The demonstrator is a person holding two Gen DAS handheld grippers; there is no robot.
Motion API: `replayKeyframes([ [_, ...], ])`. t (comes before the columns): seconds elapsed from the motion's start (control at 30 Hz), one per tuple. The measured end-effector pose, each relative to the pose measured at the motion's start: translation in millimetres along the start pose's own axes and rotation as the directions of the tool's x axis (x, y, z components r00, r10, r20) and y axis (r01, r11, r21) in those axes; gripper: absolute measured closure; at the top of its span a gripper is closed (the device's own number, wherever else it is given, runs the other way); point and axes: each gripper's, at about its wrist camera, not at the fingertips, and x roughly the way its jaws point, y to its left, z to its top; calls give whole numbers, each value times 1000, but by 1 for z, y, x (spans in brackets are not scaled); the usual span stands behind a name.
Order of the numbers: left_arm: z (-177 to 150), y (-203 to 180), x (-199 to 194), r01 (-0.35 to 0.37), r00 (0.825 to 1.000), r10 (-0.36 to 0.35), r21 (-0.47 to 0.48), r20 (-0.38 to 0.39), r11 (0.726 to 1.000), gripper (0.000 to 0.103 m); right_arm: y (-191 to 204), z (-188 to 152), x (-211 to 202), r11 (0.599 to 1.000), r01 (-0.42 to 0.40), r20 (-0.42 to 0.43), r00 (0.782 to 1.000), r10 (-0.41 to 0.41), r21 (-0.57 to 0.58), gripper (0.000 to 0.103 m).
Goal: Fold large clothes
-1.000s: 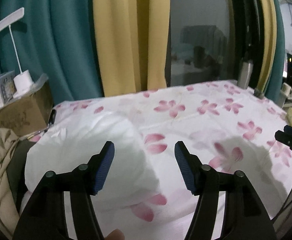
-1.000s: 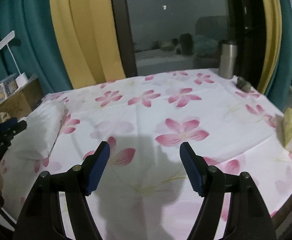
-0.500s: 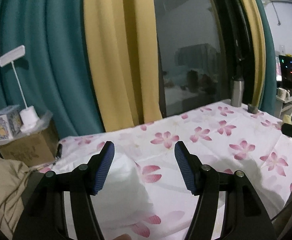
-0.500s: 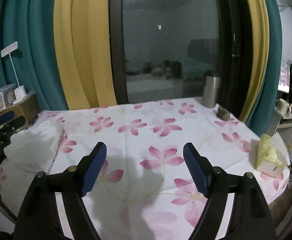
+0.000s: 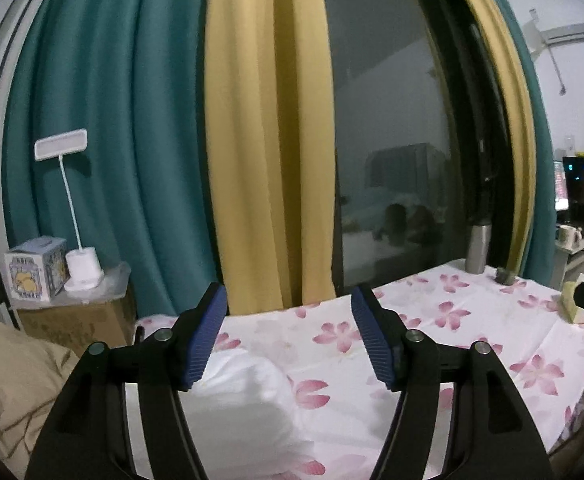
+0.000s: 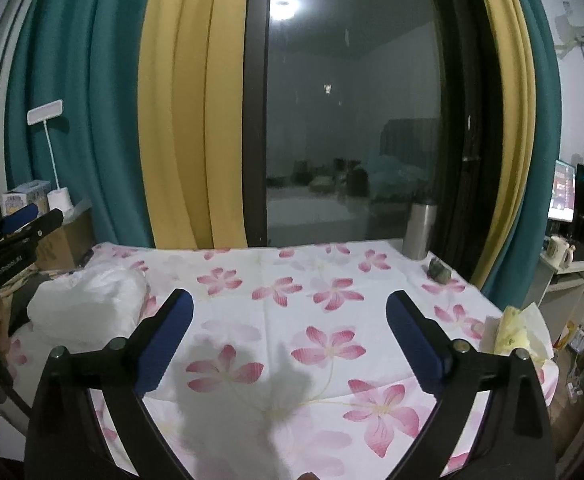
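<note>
My right gripper (image 6: 290, 338) stands wide apart with nothing between its blue pads, and its jaws have just been opening further; below it there is only the flowered cloth (image 6: 316, 292) that covers the surface. My left gripper (image 5: 288, 338) is also apart and empty, its jaws having opened a little more too. Through its gap I look down on the white garment (image 5: 244, 396), which lies as a soft rounded bundle at the left end of the surface, resting on the cloth and touched by neither gripper. In the right wrist view the same bundle (image 6: 88, 304) sits well to the left, near the left gripper's fingers (image 6: 32, 220) that reach in from that edge.

I read this as the end of a fold: the garment looks compact, parked to one side so the middle of the surface is free, and both grippers point nearly level toward the window (image 6: 352, 120) instead of down at the fabric. Whether it is fully folded I cannot tell, as its edges are soft and blurred.

A steel flask (image 6: 420, 232) and a small dark object (image 6: 438, 270) stand at the far right corner, and a tissue pack (image 6: 516, 332) lies at the right edge, all well apart from the garment, so they should not snag any cloth. A beige fabric heap (image 5: 12, 384) lies off the surface to the left, possibly the next piece.
</note>
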Motion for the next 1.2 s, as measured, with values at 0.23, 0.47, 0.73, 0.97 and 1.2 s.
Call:
replayKeyframes([
  [0.23, 6, 8, -23, 73, 996, -72, -30, 46, 997, 34, 10, 4, -19, 1000, -30, 73, 997, 30, -7, 6],
  [0.47, -7, 16, -24, 100, 995, -100, -68, -1, 993, 34, 17, -2, -13, 999, -45, 54, 998, 45, -1, 6],
  [0.73, -23, 24, -19, 117, 990, -125, -116, -60, 986, 34, 17, -12, 0, 997, -64, 5, 998, 64, 33, 6],
  [0.97, -24, 25, -17, 122, 989, -131, -128, -65, 984, 34, 14, -15, 4, 998, -52, -9, 999, 52, 42, 6],
  [1.2, -26, 24, -12, 126, 988, -137, -129, -74, 984, 34, 13, -15, 6, 998, -50, -15, 999, 51, 41, 6],
])
